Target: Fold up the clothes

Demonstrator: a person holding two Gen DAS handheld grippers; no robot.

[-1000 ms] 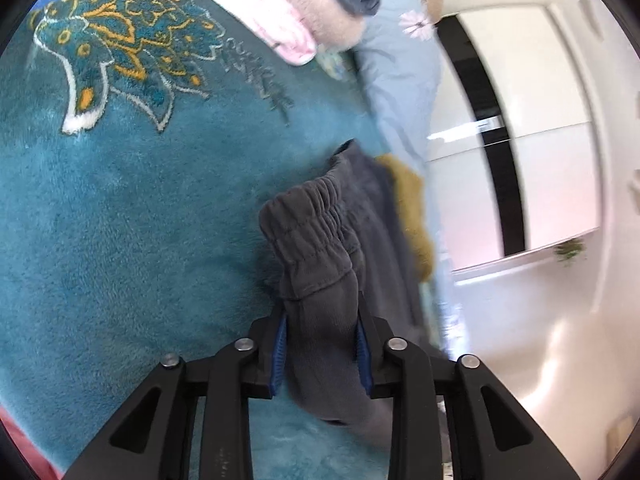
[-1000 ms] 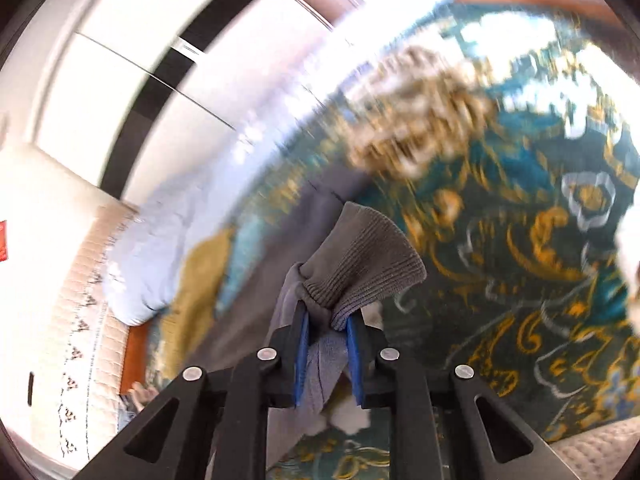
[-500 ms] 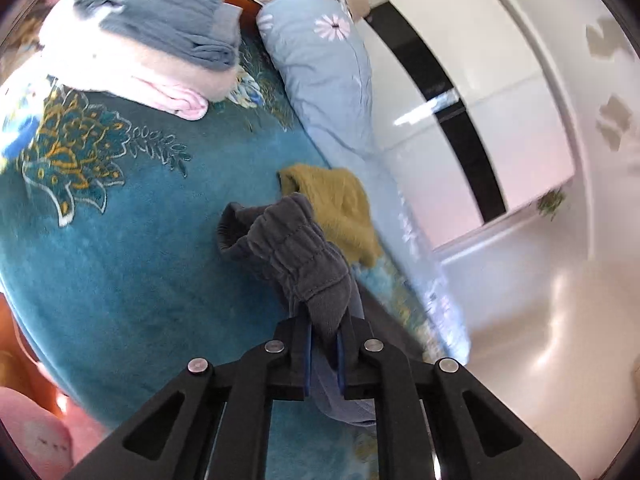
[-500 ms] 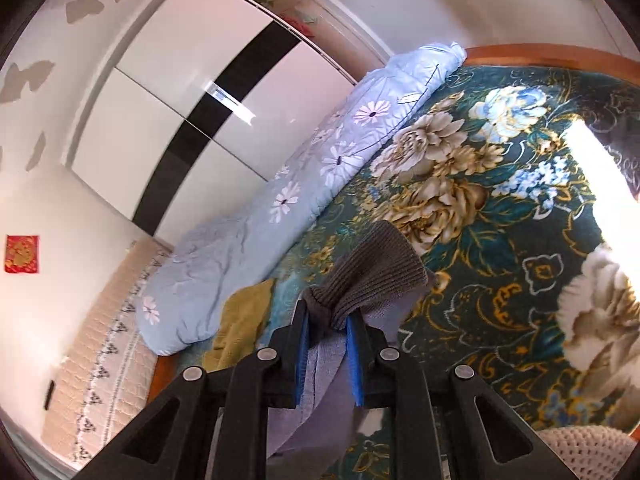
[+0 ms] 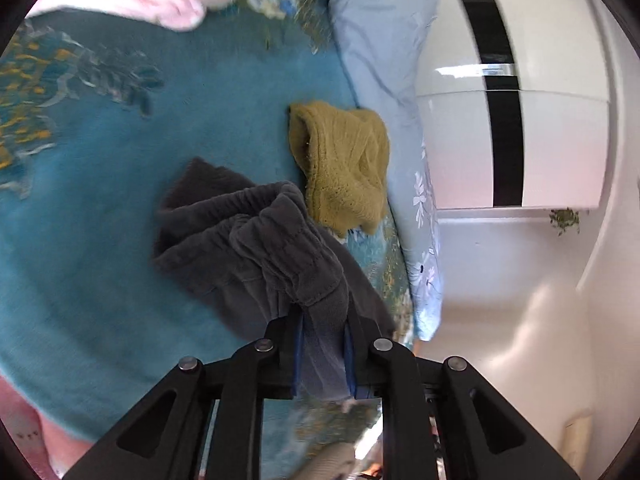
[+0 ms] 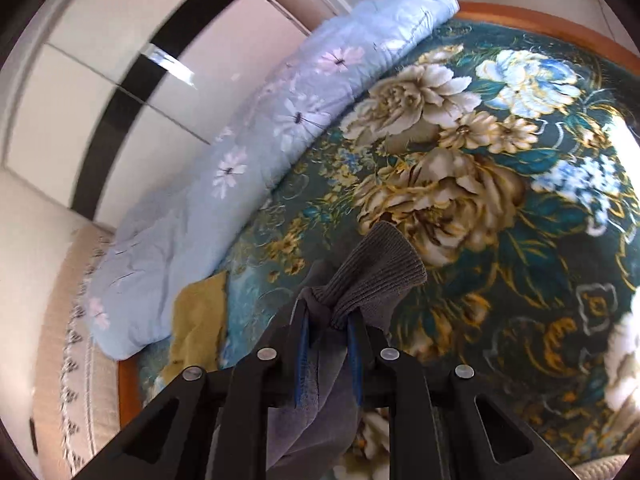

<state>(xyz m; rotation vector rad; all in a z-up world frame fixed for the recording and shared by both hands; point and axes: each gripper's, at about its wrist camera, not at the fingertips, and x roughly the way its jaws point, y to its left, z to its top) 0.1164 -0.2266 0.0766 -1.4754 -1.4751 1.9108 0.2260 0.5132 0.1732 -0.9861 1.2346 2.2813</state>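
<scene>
Grey trousers (image 5: 256, 256) pinched in left gripper (image 5: 322, 354) and right gripper (image 6: 328, 354) alike.

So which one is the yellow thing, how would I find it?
Find the teal blanket on the bed, then the long pale blue quilt along its edge. The crumpled knit lies against it: mustard yellow, while the garment beside it is dark grey.

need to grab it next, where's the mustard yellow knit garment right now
In the left wrist view the mustard yellow knit garment lies on the teal floral blanket, just beyond the dark grey pants, against the rolled light blue flowered quilt.
</scene>
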